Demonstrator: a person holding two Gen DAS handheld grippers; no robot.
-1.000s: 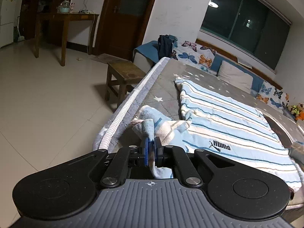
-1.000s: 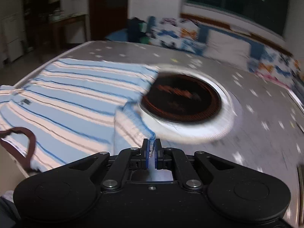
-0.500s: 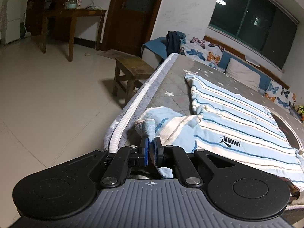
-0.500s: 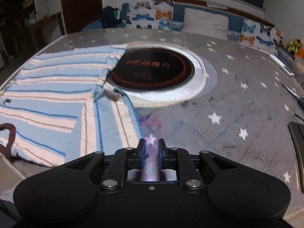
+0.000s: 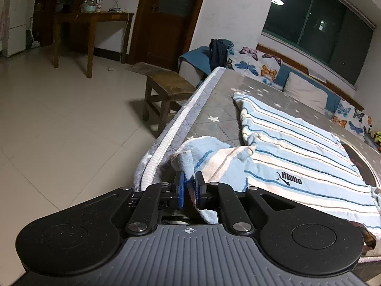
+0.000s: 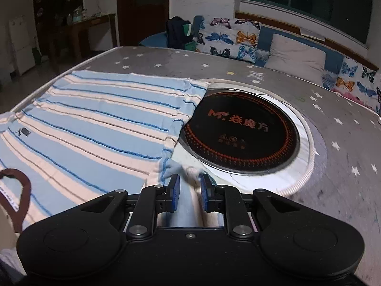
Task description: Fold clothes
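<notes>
A light blue and white striped shirt (image 5: 297,152) lies spread on the grey star-patterned table top (image 5: 221,109). My left gripper (image 5: 189,183) is shut on the shirt's bunched left sleeve (image 5: 190,157) near the table's left edge. In the right wrist view the shirt (image 6: 95,128) lies flat, with its brown collar (image 6: 21,186) at the lower left. My right gripper (image 6: 189,186) is open, and the shirt's right sleeve (image 6: 188,174) lies loose between the fingers at the rim of the cooktop.
A round black induction cooktop (image 6: 240,131) with a white rim is set in the middle of the table. A wooden stool (image 5: 166,93) stands on the tiled floor by the table's left side. Butterfly-print cushions (image 6: 228,35) and a dark bag (image 6: 178,33) lie beyond the far edge.
My right gripper let go of the right sleeve, pulled back, then came back over it with its jaws wider apart. My left gripper stays shut on the left sleeve and has shifted slightly.
</notes>
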